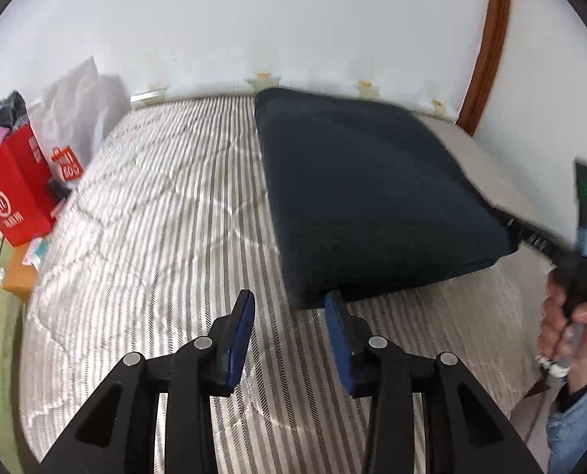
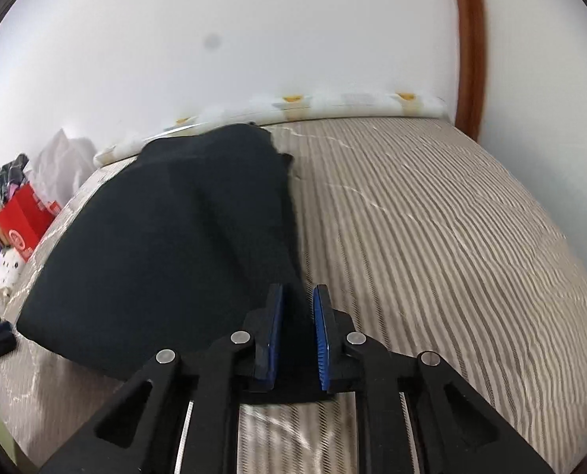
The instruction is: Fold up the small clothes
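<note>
A dark navy garment point(image 1: 372, 197) lies folded into a flat slab on the striped bed quilt point(image 1: 155, 217). My left gripper point(image 1: 289, 300) stands open just in front of the garment's near edge, with only quilt between its blue pads. In the right wrist view the garment point(image 2: 155, 256) stretches away to the left, and my right gripper point(image 2: 298, 290) is shut on its near right corner, with dark cloth pinched between the pads. In the left wrist view a person's hand point(image 1: 562, 328) holds that right gripper at the garment's right corner.
A red paper bag point(image 1: 13, 197) and a white plastic bag point(image 1: 76, 110) stand at the bed's left side, with spotted plush toys point(image 2: 1, 276) near them. A white wall runs behind the bed. A brown wooden door frame point(image 1: 487, 39) rises at the right.
</note>
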Motion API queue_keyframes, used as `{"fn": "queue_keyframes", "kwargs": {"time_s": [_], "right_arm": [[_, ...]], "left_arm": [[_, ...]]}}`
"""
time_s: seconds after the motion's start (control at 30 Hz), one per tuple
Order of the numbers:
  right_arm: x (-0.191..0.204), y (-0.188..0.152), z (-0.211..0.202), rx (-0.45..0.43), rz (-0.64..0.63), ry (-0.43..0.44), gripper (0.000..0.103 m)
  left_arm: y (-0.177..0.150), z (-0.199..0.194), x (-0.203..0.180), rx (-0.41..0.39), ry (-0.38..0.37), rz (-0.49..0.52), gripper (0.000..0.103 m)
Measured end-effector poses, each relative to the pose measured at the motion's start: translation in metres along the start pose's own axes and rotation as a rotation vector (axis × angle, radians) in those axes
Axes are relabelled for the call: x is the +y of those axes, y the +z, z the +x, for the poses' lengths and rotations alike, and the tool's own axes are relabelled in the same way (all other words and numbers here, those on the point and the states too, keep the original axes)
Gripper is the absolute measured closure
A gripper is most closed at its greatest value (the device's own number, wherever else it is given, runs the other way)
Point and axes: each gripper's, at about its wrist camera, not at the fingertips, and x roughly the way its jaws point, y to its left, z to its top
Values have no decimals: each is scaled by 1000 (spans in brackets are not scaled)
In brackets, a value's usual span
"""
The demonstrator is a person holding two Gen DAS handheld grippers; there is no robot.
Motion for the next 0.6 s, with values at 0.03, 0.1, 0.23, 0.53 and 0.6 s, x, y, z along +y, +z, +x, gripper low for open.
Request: {"fn": "queue_keyframes", "kwargs": {"time_s": [0.03, 0.1, 0.23, 0.53, 0.6], "right_arm": [[-5, -5, 0, 11, -3, -7, 89], [-11, -10, -2, 19, 6, 6, 89], [-19, -4, -22, -4, 21, 11, 89], [-3, 37, -29, -16, 14, 92, 71], [6, 43, -10, 12, 9, 117, 67]], "left_arm": [[3, -5, -2, -13, -7, 6, 68], [10, -12, -6, -34, -10, 18, 61], [29, 2, -16, -45, -29, 36, 61], [26, 65, -10, 34, -42, 20, 55], [25, 61, -8, 27, -64, 19, 56]]}}
